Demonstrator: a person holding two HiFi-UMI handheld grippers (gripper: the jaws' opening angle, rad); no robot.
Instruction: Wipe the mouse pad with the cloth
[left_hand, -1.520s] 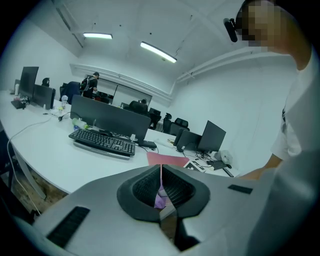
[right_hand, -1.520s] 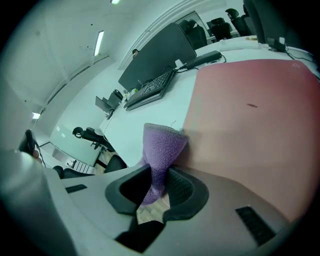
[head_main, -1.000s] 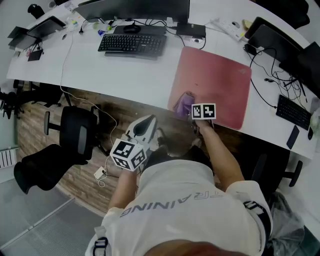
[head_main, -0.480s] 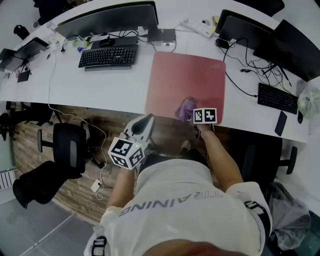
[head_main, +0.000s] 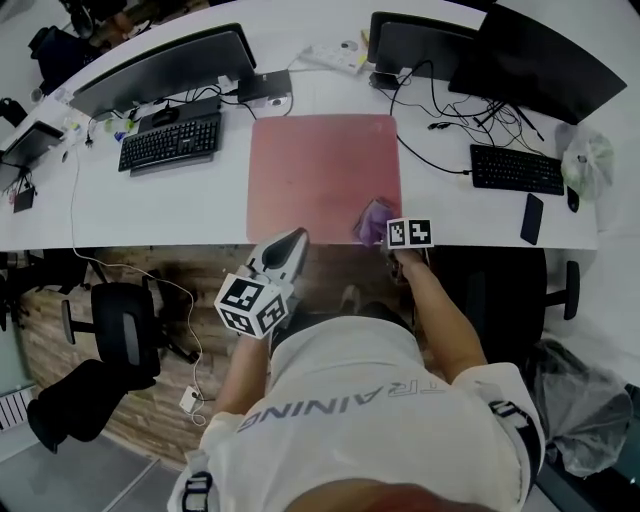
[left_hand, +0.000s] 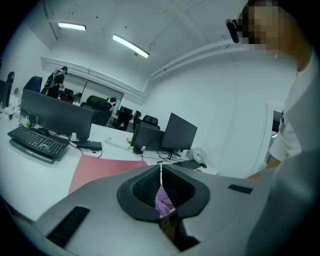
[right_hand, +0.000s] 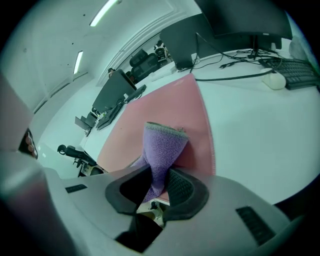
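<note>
right gripper (right_hand: 158, 175) jaws clamp purple cloth (right_hand: 163, 142) at near right corner of mouse pad (right_hand: 170, 107); left gripper (left_hand: 161, 175) jaws pressed together, empty.

Cool, even office light falls from ceiling strip lamps (left_hand: 131, 46), bright in both gripper views, and whitens the desk (head_main: 450, 210) almost to glare in the head view. The floor (head_main: 170, 265) under the desk lies in shade. All three views bow strongly at the edges, with dark rounded corners in the gripper views. The cloth (right_hand: 162, 145) shows crisp close to the lens; the left gripper's (left_hand: 160, 172) grey body is soft. A mosaic patch sits top right there.
</note>
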